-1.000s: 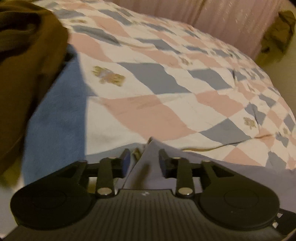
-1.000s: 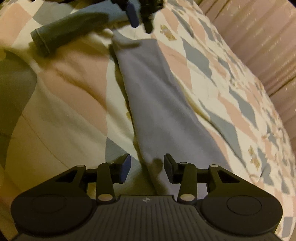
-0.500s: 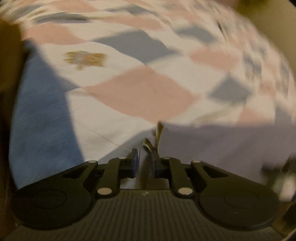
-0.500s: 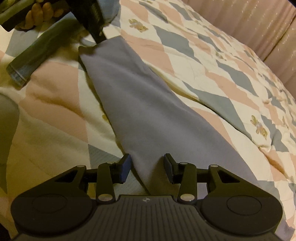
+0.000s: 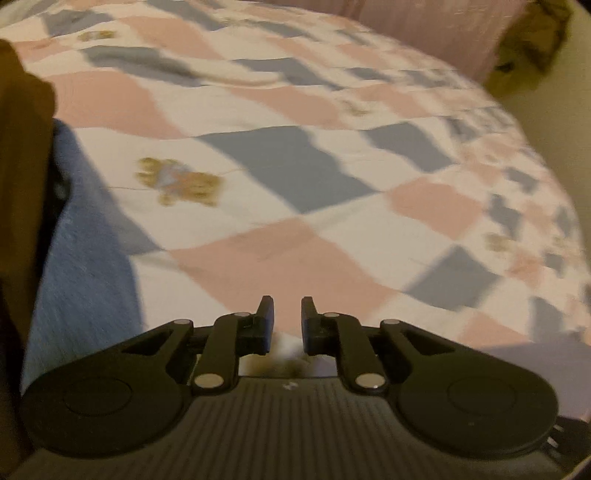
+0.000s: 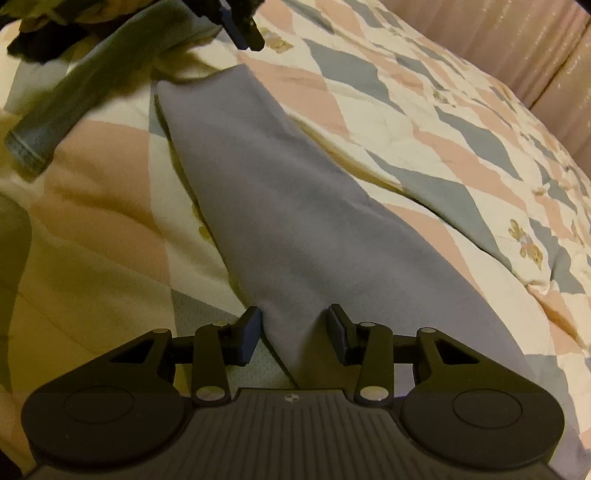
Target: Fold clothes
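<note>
L wrist cam: low over the quilt (image 5: 280,206), looks fwd along its fingers toward the far pink curtain (image 5: 424,33), blurred. R wrist cam: also low, close above the grey garment (image 6: 295,221), faces along its length twd the left gripper (image 6: 245,31) at top edge. Shared: quilt, curtain, garment edge.

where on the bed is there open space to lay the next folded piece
The widest bare quilt lies right of the grey folded garment, out to the pink headboard. A smaller patch sits left of the garment, below the blue sleeve. The far-left corner is crowded: brown clothing and blue cloth pile there.
</note>
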A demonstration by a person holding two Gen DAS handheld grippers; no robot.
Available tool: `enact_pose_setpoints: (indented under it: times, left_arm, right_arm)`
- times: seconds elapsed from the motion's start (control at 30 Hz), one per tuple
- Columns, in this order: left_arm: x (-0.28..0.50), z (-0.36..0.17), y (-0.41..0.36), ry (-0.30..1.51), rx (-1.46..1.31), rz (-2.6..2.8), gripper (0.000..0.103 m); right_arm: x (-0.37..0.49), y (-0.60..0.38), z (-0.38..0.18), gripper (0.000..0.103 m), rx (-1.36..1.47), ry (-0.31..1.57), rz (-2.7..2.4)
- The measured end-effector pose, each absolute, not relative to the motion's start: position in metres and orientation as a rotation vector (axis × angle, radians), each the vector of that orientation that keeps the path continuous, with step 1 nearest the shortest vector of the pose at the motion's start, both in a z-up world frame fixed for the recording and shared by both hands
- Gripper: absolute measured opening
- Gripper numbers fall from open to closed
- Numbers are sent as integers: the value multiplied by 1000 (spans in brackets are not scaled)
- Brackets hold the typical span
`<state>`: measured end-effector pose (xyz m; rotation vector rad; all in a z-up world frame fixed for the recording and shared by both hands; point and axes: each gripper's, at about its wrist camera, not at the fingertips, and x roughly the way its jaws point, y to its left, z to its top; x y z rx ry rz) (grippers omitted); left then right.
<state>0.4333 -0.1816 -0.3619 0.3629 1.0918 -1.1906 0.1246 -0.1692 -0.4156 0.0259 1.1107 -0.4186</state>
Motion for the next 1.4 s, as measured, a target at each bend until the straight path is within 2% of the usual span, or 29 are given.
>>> enact_pose_setpoints:
  times: [0.07,0.1,0.13,0.2,0.23,0.4,0.57,0.73,0.8,0.83,0.87,0.97,1.07,1.13,1.17,1.23,1.4]
  left_arm:
    - [421,-367,-184,1108,390,-1214,23]
    - [415,-374,-187,1115,415,-1218,23]
    - [410,-381,-191,1125,442,-1215,22]
    - [404,-397,-196,1138,478,-1194,2]
    - [401,-397,-196,1097,496,-1192,0]
    - [390,-400,-192,938,592,-1168,0]
    - [383,-422,-193,814,834,-1032,0]
    - [369,-362,-177,786,675,-1132,0]
    - [342,-350,-178,790,666,-1260,4]
    - [327,-357,-179,790,702,-1299,11]
    - [312,-364,-181,789,738,-1338,13]
    - [296,-401,-182,845,822,-1303,13]
    - [314,-416,-177,938,747,-1186,10]
    - [315,-402,-175,929,730,-1124,8]
    - [313,-394,-174,917,732,-1101,8]
    - [301,-377,-171,917,748,-1096,18]
    - [234,-353,-152,988,790,-1136,28]
  right_arm:
    - [124,-170,-414,41,46,1106,-427]
    - [123,-170,-413,42,55,1104,-431]
    - [124,-171,-413,42,60,1104,-434]
    - [125,-171,-412,42,61,1102,-437]
    - [124,-171,-410,42,64,1098,-443]
    - [111,-182,-397,42,158,1044,-522]
    - [90,-207,-390,42,357,995,-634]
    - [41,-227,-371,42,503,858,-825]
    - [18,-232,-371,42,533,843,-923]
    - [8,-234,-375,43,541,857,-972]
    - [-2,-236,-378,43,551,872,-1019]
    - [-24,-238,-393,47,620,911,-1067]
    - [-26,-225,-391,48,579,916,-968]
    - [-25,-213,-382,51,533,909,-920]
    - [-32,-209,-378,56,565,889,-961]
    - [-50,-204,-372,62,666,855,-1061]
    - [-120,-184,-371,62,951,785,-1237]
